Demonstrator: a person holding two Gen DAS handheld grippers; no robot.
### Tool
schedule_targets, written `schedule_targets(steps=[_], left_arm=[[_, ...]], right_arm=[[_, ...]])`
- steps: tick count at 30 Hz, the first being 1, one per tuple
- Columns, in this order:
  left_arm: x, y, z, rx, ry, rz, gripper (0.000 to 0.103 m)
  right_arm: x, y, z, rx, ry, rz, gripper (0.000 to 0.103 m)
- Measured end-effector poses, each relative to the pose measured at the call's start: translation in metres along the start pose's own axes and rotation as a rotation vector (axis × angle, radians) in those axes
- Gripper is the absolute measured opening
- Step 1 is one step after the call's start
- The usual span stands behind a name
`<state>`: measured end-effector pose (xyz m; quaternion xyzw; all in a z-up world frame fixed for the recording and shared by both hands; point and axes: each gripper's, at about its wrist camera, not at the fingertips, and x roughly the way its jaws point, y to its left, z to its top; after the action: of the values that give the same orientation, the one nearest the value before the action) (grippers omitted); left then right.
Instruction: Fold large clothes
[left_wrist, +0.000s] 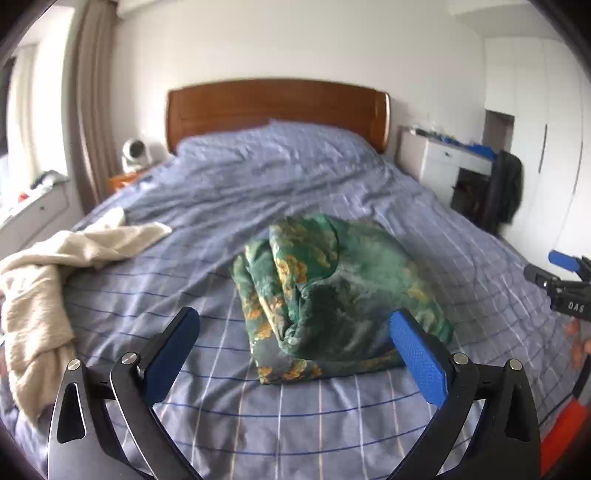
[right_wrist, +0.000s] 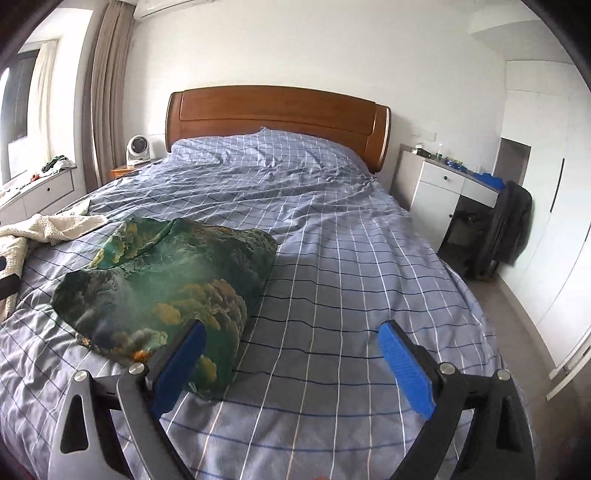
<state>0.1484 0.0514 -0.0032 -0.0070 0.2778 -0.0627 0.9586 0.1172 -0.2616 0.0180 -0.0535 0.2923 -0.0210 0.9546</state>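
A wooden headboard backs the blue checked bedspread; white walls, beige curtain, white desk.

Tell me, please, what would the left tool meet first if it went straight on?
Most likely the folded green garment on the bed: it lies straight ahead of the open left tool, though depth is unclear.

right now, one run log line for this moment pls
left gripper: open, empty | right gripper: open, empty | green floral garment: folded bundle on bed | cream garment: unfolded, at bed's left

A small fan sits beside the wooden headboard.
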Motion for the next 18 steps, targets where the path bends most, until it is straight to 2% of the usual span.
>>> schedule_targets(steps=[8,12,15,18], left_arm=[[-0.029,-0.036,-0.005,-0.041,-0.073,0.075,0.103],[-0.023,-0.045,-0.009,-0.061,-0.035,0.121,0.103],[-0.017,-0.050,-0.013,-0.076,-0.013,0.122,0.103],[-0.016,-0.056,-0.015,-0.078,-0.027,0.169,0.103]], right_arm=[[-0.039,-0.010,-0.012,0.049,-0.084,0.005,0.096],[-0.036,-0.009,-0.023,0.036,-0.021,0.012,0.096],[-0.032,-0.009,-0.031,0.048,0.012,0.033,0.096],[-0.032,-0.010,-0.037,0.052,0.020,0.015,0.096]])
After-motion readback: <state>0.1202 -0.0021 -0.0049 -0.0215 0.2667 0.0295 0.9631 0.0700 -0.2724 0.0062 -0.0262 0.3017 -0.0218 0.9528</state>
